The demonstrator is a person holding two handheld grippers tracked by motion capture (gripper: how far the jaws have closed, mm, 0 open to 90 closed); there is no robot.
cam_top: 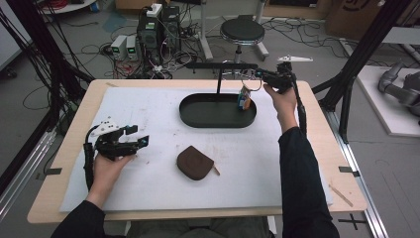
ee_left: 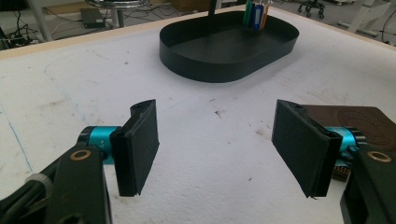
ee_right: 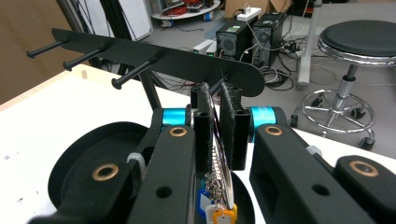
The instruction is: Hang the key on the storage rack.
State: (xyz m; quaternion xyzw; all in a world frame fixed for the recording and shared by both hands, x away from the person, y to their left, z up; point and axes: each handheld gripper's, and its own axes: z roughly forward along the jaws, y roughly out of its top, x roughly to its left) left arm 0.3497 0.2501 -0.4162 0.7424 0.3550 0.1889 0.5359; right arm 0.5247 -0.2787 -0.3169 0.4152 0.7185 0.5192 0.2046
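My right gripper (cam_top: 258, 75) (ee_right: 217, 99) is at the far right end of a black peg rack (cam_top: 220, 65) (ee_right: 187, 63), shut on a metal key ring (cam_top: 250, 82) (ee_right: 219, 161). Coloured key tags (cam_top: 243, 98) (ee_right: 218, 215) (ee_left: 255, 14) hang from the ring over a black oval tray (cam_top: 198, 121) (ee_left: 219, 70) (ee_right: 88, 158). Three free pegs (ee_right: 133, 74) stick out of the rack to the left. My left gripper (cam_top: 136, 135) (ee_left: 217, 140) rests open low over the white mat, nothing between its pads. A brown leather pouch (cam_top: 194, 162) (ee_left: 369, 123) lies just right of it.
The white mat (cam_top: 148, 104) covers most of the wooden table. Behind the table stand a black stool (cam_top: 242, 30) and computer boxes with cables (cam_top: 158, 29). Black frame posts (cam_top: 366, 44) rise at both sides.
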